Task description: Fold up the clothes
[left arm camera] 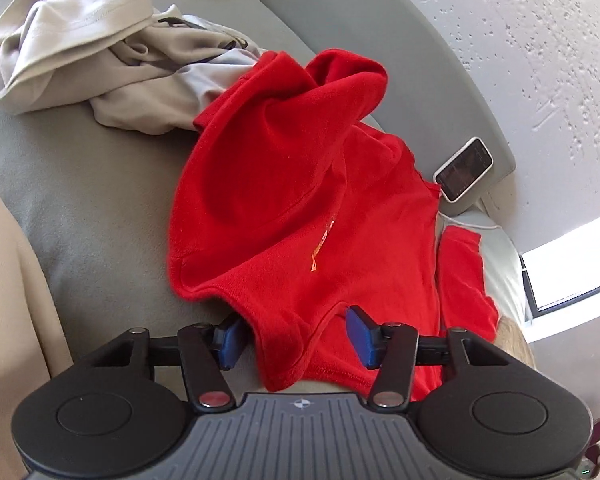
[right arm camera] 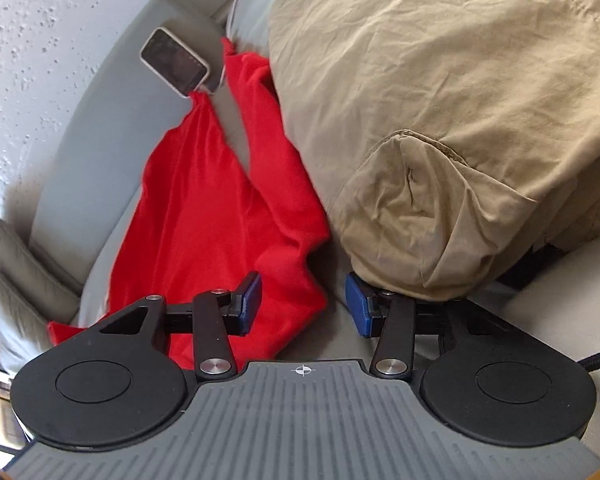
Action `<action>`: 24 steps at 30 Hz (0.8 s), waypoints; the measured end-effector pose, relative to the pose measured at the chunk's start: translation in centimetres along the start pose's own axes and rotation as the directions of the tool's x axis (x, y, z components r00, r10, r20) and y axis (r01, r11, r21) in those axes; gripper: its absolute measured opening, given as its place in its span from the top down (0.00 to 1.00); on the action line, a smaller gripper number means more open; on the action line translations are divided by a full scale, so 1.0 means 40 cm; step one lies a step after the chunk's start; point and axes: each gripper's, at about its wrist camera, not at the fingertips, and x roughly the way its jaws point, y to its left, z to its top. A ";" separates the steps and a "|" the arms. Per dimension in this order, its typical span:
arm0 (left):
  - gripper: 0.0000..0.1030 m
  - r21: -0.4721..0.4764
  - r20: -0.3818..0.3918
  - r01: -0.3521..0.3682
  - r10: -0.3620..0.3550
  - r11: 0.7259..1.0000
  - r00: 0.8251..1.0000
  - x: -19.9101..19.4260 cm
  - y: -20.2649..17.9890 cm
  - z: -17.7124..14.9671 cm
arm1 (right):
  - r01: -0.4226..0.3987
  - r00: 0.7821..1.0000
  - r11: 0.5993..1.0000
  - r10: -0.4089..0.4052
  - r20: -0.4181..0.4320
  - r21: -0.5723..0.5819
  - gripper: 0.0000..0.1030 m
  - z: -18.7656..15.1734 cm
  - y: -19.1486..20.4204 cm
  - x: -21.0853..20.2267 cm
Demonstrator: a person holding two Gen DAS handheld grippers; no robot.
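A crumpled red shirt (left arm camera: pixel 292 184) lies on the grey sofa seat (left arm camera: pixel 100 200), its hem toward me. My left gripper (left arm camera: pixel 296 336) is open, and a fold of the hem hangs loose between its blue pads (left arm camera: pixel 362 336) without being pinched. In the right wrist view the same red shirt (right arm camera: pixel 204 216) stretches back toward the sofa's backrest. The right gripper (right arm camera: pixel 302 306) is also open, low over the shirt's near corner. Its left pad (right arm camera: pixel 248 304) is over the cloth and its right pad is beside tan fabric.
A heap of pale grey-beige clothes (left arm camera: pixel 80 48) lies at the back left of the seat. A phone (left arm camera: pixel 464 168) (right arm camera: pixel 174 60) rests on the backrest ledge behind the shirt. Tan trousers (right arm camera: pixel 440 100) bulk close on the right. Cushions (right arm camera: pixel 24 272) stand at the far left.
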 end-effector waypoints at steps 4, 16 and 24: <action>0.59 -0.058 -0.003 0.009 -0.009 0.998 1.000 0.000 0.015 0.006 | -0.045 0.999 0.987 0.048 -0.016 0.152 0.53 -0.023 -0.032 0.056; 0.65 -0.158 -0.003 0.047 -0.048 0.986 0.999 0.008 0.043 0.016 | -0.154 0.988 0.966 0.152 0.030 0.206 0.53 -0.078 -0.033 0.059; 0.97 -0.125 -0.046 -0.003 -0.002 0.992 0.999 0.006 0.021 0.010 | -0.024 0.999 0.993 0.026 0.020 -0.118 0.98 -0.065 0.061 0.042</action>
